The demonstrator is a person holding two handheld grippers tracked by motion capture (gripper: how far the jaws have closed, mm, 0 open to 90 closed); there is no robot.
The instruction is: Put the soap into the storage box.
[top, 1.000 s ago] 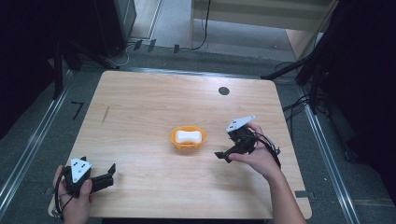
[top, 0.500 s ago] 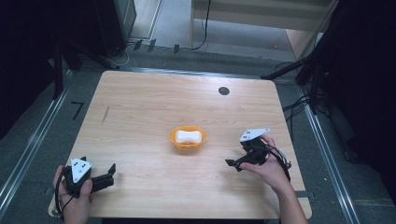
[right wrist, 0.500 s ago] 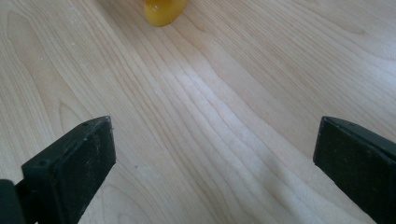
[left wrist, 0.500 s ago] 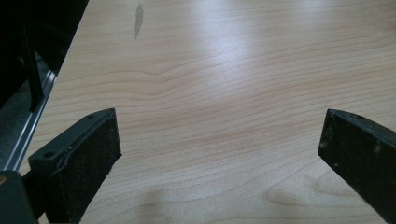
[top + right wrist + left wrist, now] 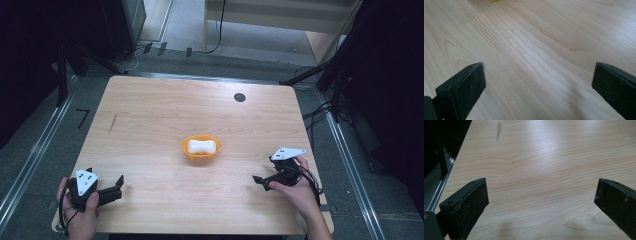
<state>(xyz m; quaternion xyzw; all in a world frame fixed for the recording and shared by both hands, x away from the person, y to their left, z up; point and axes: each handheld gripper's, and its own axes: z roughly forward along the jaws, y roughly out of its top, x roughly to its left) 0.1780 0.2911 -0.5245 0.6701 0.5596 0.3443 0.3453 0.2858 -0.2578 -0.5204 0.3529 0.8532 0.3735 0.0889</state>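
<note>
From the high view, I see a wooden table [image 5: 165, 115] with an orange bowl [image 5: 201, 148] near its middle; a white bar of soap [image 5: 201, 146] lies inside the bowl. My left tongs [image 5: 119, 186] sit at about 7 o'clock from the bowl, close to the table's near left corner, held in the left hand [image 5: 80, 207] and pointing toward 3 o'clock. My right tongs [image 5: 260, 181] rest at about 4 o'clock from the bowl, near the right edge, gripped by the right hand [image 5: 295, 184] and pointing toward 9 o'clock. Both tongs are well apart from the bowl. A small dark round spot [image 5: 239, 97] marks the table at 1 o'clock from the bowl, toward the far edge.

In the left gripper view, my left tongs [image 5: 541, 195] stand wide, with bare wood grain between the two black jaws and nothing held. A thin dark mark [image 5: 498, 130] shows on the table at 11 o'clock, and the table's left edge runs beside a metal rail [image 5: 439, 187].

In the right gripper view, my right tongs [image 5: 539, 75] also stand wide over bare table, holding nothing. A sliver of the orange bowl [image 5: 492, 0] peeks in at 11 o'clock on the top edge.
</note>
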